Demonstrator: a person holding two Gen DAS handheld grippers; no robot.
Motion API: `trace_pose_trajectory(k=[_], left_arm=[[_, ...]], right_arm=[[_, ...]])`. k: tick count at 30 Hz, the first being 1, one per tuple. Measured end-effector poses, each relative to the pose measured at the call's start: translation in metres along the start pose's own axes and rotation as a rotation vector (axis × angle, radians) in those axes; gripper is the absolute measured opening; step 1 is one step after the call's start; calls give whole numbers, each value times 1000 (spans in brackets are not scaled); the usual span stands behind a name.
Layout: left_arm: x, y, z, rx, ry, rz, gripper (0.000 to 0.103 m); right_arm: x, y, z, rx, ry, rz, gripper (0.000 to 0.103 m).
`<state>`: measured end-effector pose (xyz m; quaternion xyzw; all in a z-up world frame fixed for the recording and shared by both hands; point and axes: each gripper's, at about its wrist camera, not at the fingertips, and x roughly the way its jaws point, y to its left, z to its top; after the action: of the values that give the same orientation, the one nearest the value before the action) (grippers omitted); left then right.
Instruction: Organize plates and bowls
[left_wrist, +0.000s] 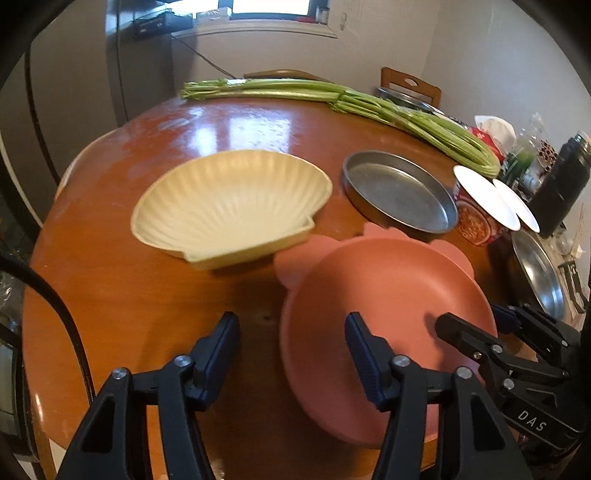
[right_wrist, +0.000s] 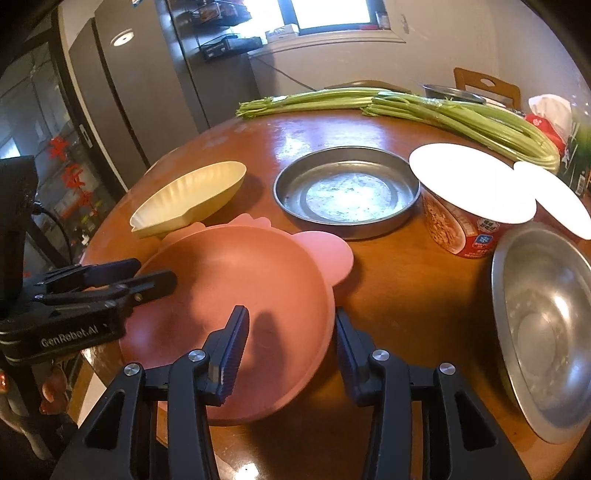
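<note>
A pink plate with scalloped tabs lies near the front of the round wooden table. My left gripper is open and straddles the plate's left rim, one finger inside and one outside. My right gripper is open astride the right rim, its outer finger close against the edge. Neither pair of pads presses the plate. A cream shell-shaped dish sits behind it on the left. A round steel pan is behind it on the right.
A steel bowl sits at the right edge. Two lidded instant noodle cups stand beside the pan. Celery bunches lie across the back. A black flask and clutter crowd the far right.
</note>
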<state>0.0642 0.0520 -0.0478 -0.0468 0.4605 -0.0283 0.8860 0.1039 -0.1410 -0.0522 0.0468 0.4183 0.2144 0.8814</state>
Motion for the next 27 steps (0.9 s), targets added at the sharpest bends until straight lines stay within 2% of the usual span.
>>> trace_pose_trajectory(k=[4,17,27], left_arm=[[0,-13,-2,26,5,-50,53],[-4,-38,-5,80,-1,-47,53],[-25,-35,3,81,-58,-24,53]], right_arm=[[-1,2,-2,-11,1,6,44],[-17,-8,-11,12,-17,-29,44],[-32,1,-2,-14,-59,-22,44]])
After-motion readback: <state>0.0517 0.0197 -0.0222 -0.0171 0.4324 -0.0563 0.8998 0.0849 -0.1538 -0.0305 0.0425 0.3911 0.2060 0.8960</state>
